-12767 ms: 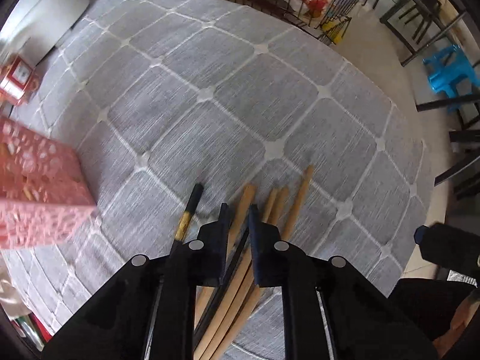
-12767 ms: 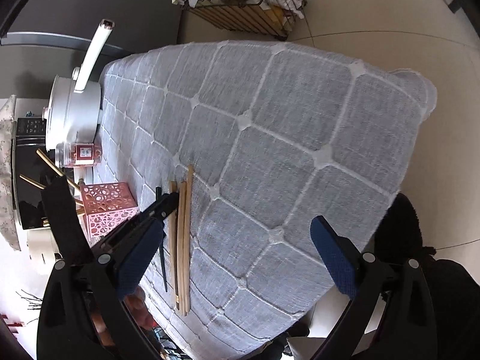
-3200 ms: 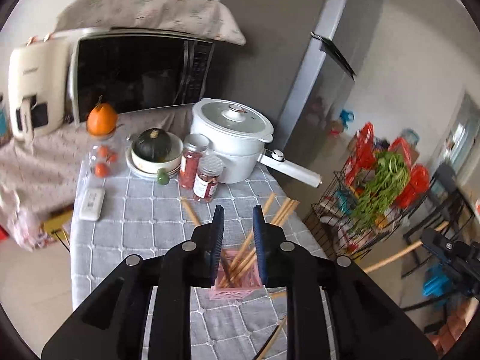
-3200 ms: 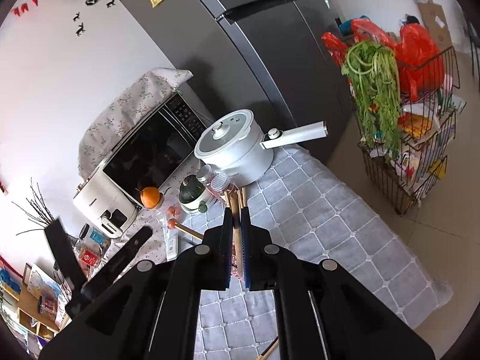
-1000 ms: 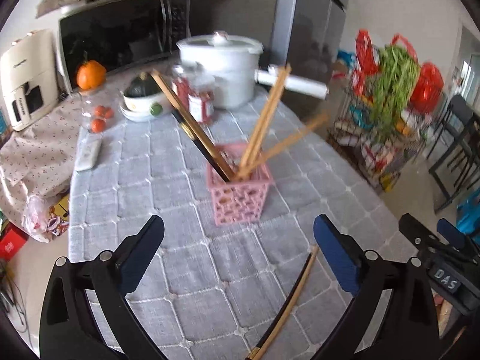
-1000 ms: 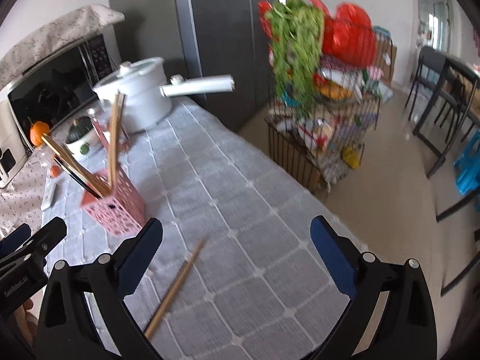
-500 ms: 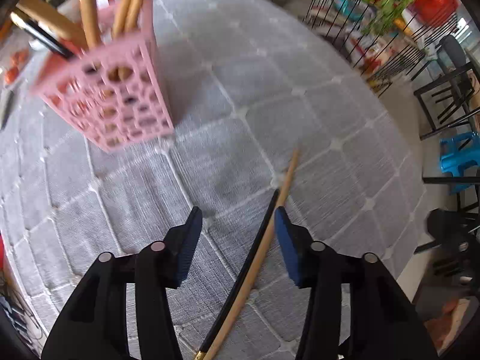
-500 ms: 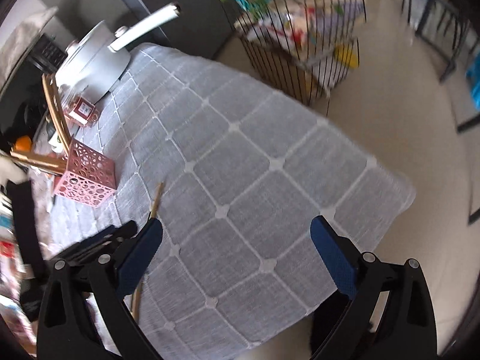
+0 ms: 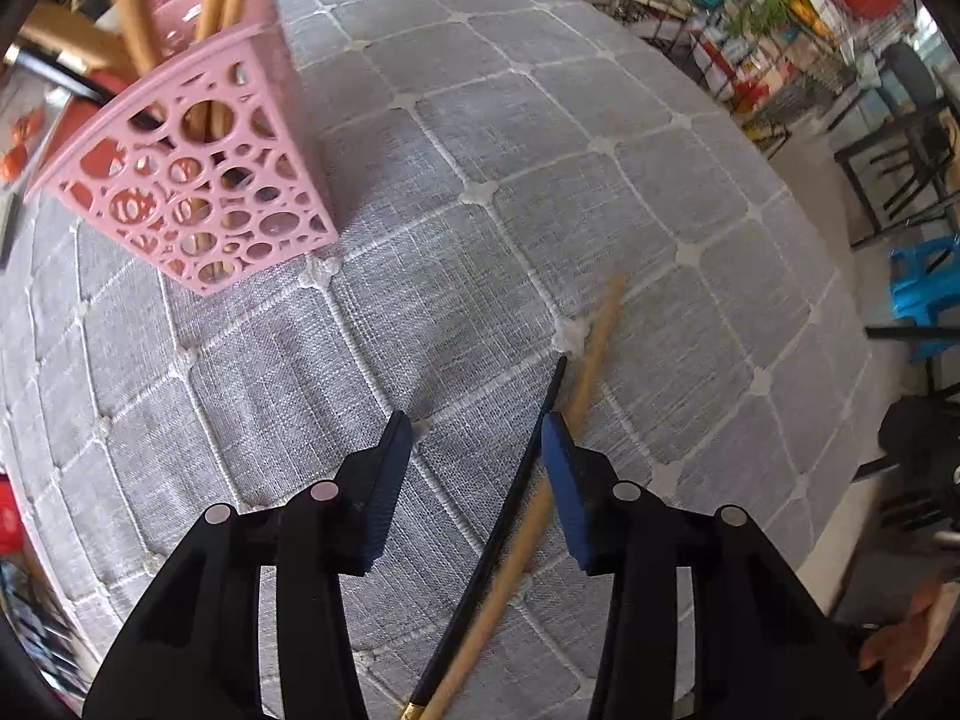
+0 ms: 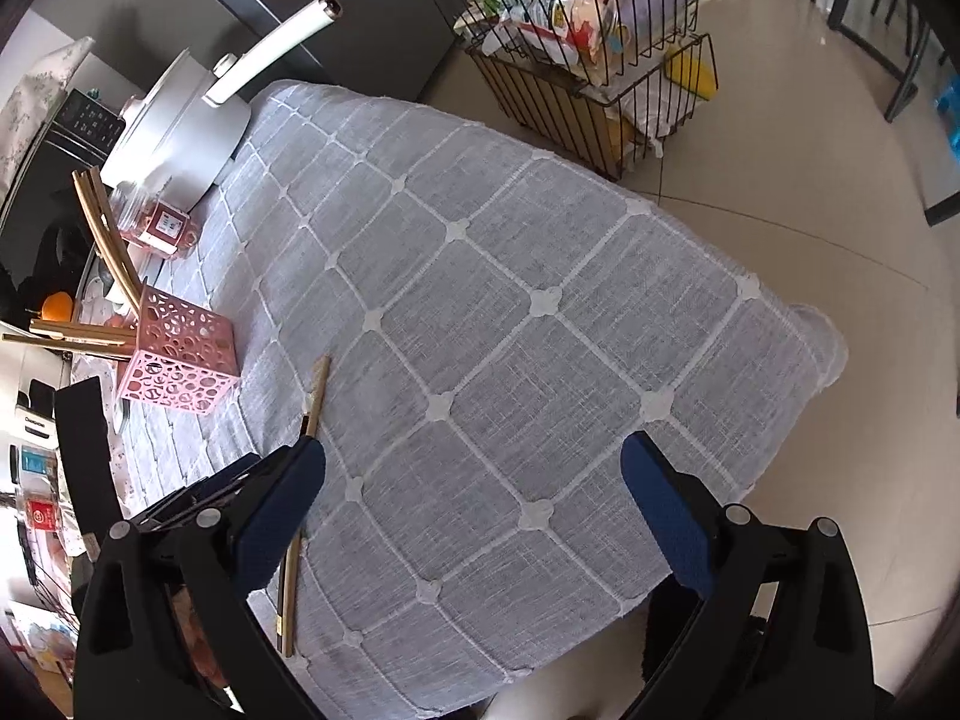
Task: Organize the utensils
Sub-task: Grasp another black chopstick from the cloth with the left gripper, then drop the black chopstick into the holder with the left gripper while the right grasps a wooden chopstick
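Most chopsticks already stand in the pink holder [image 9: 198, 192]. Two chopsticks [image 9: 528, 498] (one black, one wooden) lie on the cloth [image 9: 600, 192]. The left gripper [image 9: 477, 456], half open, straddles them; the right gripper [image 10: 474, 480] hangs wide, empty.

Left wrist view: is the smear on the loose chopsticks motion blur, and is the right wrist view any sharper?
Left wrist view: the wooden chopstick is smeared and ghosted along its length, while the pink basket and tablecloth weave stay fairly crisp; fisheye bulges the grid. Right wrist view: sharp overall, even daylight, soft shadows, the chopstick well defined.
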`<action>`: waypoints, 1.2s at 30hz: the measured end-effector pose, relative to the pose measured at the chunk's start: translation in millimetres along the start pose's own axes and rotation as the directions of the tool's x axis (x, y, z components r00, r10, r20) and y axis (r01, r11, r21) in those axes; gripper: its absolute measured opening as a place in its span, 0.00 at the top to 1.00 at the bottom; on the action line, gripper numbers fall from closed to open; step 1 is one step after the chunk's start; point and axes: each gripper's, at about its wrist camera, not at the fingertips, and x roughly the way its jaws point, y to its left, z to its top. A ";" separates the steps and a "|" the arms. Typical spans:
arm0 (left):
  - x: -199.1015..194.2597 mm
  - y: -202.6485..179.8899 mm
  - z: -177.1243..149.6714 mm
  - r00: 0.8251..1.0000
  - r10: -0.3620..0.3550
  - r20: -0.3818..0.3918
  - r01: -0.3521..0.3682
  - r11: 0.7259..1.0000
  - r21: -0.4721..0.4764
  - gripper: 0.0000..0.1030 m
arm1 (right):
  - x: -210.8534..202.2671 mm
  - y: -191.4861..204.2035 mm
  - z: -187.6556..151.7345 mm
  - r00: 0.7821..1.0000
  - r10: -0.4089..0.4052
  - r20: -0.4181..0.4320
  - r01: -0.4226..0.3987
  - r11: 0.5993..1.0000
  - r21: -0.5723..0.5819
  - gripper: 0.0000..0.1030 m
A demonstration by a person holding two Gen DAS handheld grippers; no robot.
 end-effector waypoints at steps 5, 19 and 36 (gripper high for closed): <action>3.7 -20.8 -3.2 0.995 0.097 0.036 -0.100 0.988 0.116 0.71 | 1.6 -1.2 0.2 1.000 -0.011 -0.001 0.011 1.000 0.000 0.07; -42.6 29.1 -32.8 0.989 0.029 0.146 -0.030 1.000 0.004 0.97 | 51.9 62.4 4.5 0.995 0.028 -0.096 -0.033 0.998 -0.051 0.10; -139.8 95.1 -75.8 0.930 0.044 0.365 0.000 0.993 -0.118 0.97 | 84.5 133.9 -28.4 0.993 -0.114 0.022 0.116 0.960 -0.253 0.94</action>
